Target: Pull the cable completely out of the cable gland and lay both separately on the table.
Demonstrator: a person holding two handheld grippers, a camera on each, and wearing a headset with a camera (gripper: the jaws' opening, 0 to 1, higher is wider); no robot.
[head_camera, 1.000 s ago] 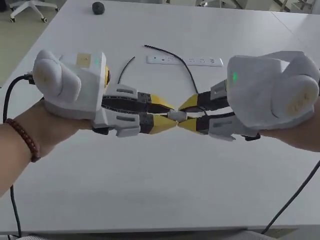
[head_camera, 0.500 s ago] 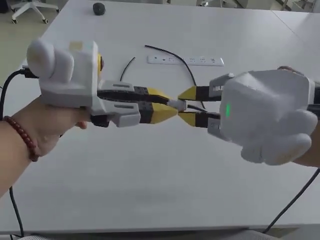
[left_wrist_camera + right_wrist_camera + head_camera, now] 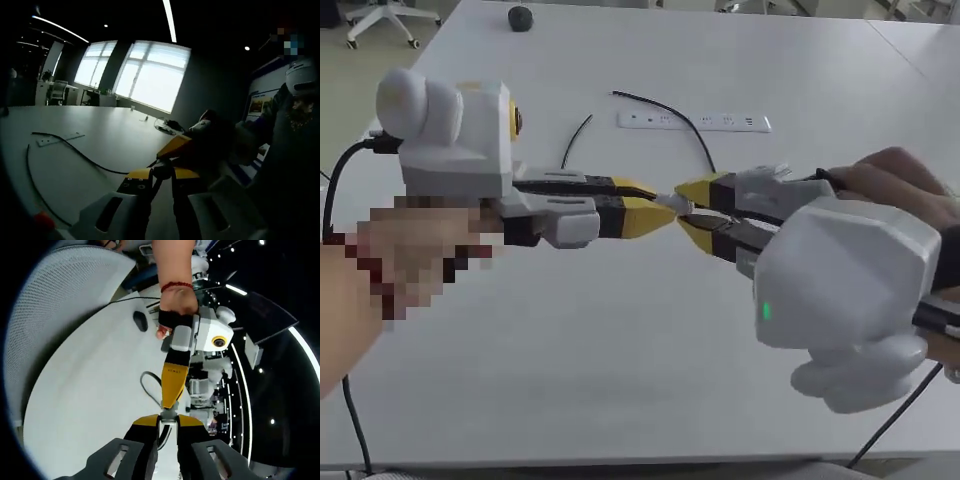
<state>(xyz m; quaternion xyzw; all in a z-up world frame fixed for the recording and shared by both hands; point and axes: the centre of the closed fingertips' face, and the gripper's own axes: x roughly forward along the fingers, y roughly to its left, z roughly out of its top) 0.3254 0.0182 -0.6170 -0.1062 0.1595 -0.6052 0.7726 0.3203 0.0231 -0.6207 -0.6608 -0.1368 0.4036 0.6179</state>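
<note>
Pale grey plastic, the cable gland [image 3: 671,203] hangs above the worktop [image 3: 620,350] at mid-frame in the head view, nipped between the tips of the left gripper [image 3: 658,200]. The right gripper [image 3: 693,207] meets it tip to tip, apparently clamped on the thin black cable [image 3: 686,126] just behind the gland. From there the cable trails to the upper centre. The pull looks barely begun. Next, the grippers need drawing straight apart, both grips firm.

Left gripper [image 3: 658,203] at centre-left of the head view, level, pointing right, jaws pinched shut. Left hand [image 3: 176,304] grips its body. Right gripper [image 3: 692,208] comes from lower right, angled up-left, jaws pinched shut, tips meeting the left's at centre. Right hand [image 3: 892,176] at right edge.
</note>
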